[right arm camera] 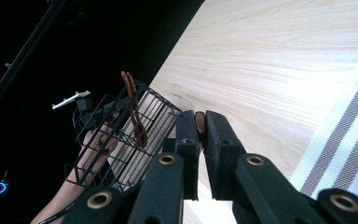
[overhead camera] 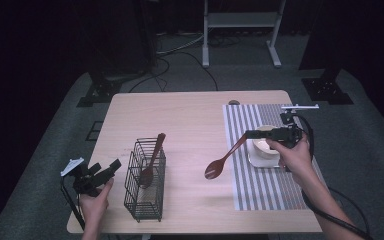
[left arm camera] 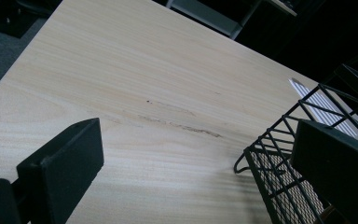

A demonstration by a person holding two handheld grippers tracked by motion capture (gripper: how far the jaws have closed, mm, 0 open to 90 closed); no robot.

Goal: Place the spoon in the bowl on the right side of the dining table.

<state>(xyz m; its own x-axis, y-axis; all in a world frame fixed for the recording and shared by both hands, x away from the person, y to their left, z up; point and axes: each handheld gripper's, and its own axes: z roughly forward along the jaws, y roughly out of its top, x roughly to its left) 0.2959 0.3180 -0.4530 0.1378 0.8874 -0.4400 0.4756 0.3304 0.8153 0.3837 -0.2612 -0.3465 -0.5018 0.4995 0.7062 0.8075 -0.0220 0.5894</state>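
I carry a light, stiff wooden spoon by its handle end.
My right gripper (overhead camera: pixel 252 134) pinches the spoon (overhead camera: pixel 219 163), bowl hanging toward 7 o'clock over the table (overhead camera: pixel 190 120); my left gripper (overhead camera: pixel 105 169) waits open beside the wire basket (overhead camera: pixel 145 192).

High view overlooks the table (overhead camera: pixel 190 115); both tool views, seemingly close, share it.
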